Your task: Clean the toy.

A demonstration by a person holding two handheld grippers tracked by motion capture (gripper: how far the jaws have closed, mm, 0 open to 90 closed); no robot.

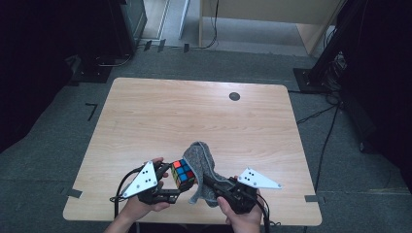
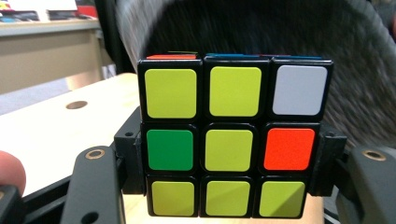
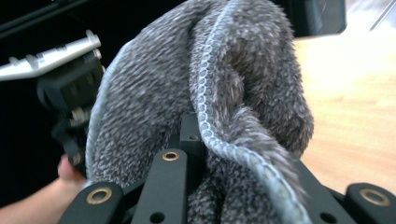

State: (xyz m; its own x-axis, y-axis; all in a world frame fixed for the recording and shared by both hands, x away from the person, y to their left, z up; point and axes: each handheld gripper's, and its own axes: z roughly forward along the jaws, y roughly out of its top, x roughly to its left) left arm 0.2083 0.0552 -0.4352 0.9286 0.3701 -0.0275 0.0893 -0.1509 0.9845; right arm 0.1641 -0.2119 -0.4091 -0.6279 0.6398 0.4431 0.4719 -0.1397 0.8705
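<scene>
Current operation: wiping a puzzle cube (image 1: 183,174) with a grey cloth (image 1: 204,167) above the near edge of the wooden table (image 1: 194,116).

1. Left gripper (image 1: 170,180): jaws closed on the cube. In the left gripper view, the 2 black jaws clamp the cube (image 2: 233,140) at its left and right sides, at the level of the middle row. The face toward the camera is mostly yellow, with 1 green, 1 orange and 1 white sticker.

2. Right gripper (image 1: 210,183): jaws closed on the cloth. In the right gripper view, the cloth (image 3: 210,102) is bunched between the jaws and rises above them with its stitched hem showing.

3. Position: the cube is held clear of the table, just beside the cloth. The cloth drapes behind and to the right of the cube. Contact between them cannot be confirmed.

4. Progress (judgement): both items are picked up and brought together, so the wiping stage is under way. How many of the 6 faces are finished cannot be determined. Remaining steps are probably more wiping, then setting both items down
</scene>
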